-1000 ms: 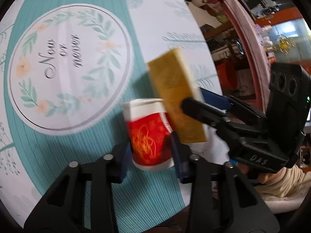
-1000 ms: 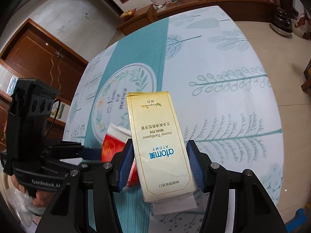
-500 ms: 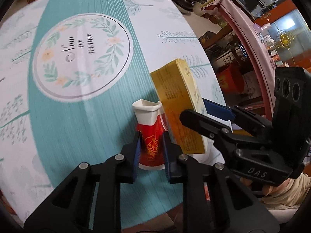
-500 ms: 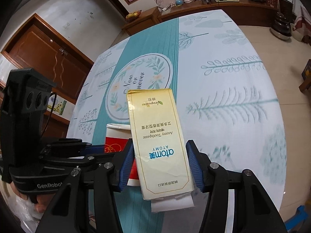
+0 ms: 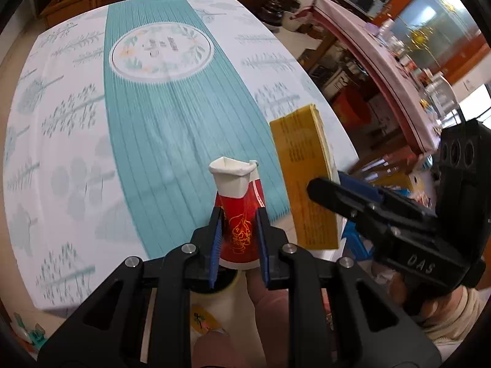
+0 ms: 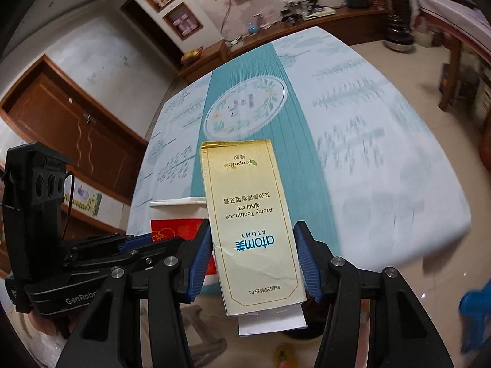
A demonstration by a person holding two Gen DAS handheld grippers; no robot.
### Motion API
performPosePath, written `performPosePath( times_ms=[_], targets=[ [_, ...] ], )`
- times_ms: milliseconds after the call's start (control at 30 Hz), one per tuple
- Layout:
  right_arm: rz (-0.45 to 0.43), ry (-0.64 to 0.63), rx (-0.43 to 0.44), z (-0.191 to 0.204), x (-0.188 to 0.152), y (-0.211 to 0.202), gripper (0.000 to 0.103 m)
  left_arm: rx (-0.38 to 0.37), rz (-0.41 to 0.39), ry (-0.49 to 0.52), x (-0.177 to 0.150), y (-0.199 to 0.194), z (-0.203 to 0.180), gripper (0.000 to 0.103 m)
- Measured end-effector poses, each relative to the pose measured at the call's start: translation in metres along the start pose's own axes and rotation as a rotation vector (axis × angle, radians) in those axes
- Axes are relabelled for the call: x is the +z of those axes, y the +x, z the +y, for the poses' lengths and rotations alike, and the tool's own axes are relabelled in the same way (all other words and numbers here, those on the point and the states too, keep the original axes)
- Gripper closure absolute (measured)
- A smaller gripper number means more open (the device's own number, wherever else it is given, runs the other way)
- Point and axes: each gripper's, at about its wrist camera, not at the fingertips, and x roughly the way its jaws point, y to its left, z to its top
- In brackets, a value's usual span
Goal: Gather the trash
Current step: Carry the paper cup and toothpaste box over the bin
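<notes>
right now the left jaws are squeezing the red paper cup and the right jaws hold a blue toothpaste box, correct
Not quite: the toothpaste box in the right jaws is gold-yellow, not blue, as the right wrist view shows. The rest holds: the left jaws are squeezing the red paper cup.

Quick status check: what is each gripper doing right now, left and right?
Left gripper: shut on the crushed red paper cup.
Right gripper: shut on the gold toothpaste box.
</notes>
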Motion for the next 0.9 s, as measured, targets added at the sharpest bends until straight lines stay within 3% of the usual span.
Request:
performPosePath(
  times_ms=[200, 433, 667, 900],
  targets=[
    [0.049, 0.076, -0.019, 0.018, -0.088, -0.01, 0.05, 0.033, 0.027, 0.068, -0.071, -0.015, -0.003, 0.085],
    [0.167, 0.129, -0.045, 0.014, -0.16, 0.006, 0.05, 0.048, 0.096, 0.019, -0.131, 0.009, 0.007, 0.085],
    [0.259, 0.202, -0.076, -0.025, -0.213, 0.065, 0.05, 0.077, 0.161, -0.056, -0.17, 0.077, 0.032, 0.085],
    [0.334, 0.236, -0.093, -0.073, -0.26, 0.152, 0.05, 0.122, 0.197, -0.11, -0.203, 0.165, 0.058, 0.085]
  ],
)
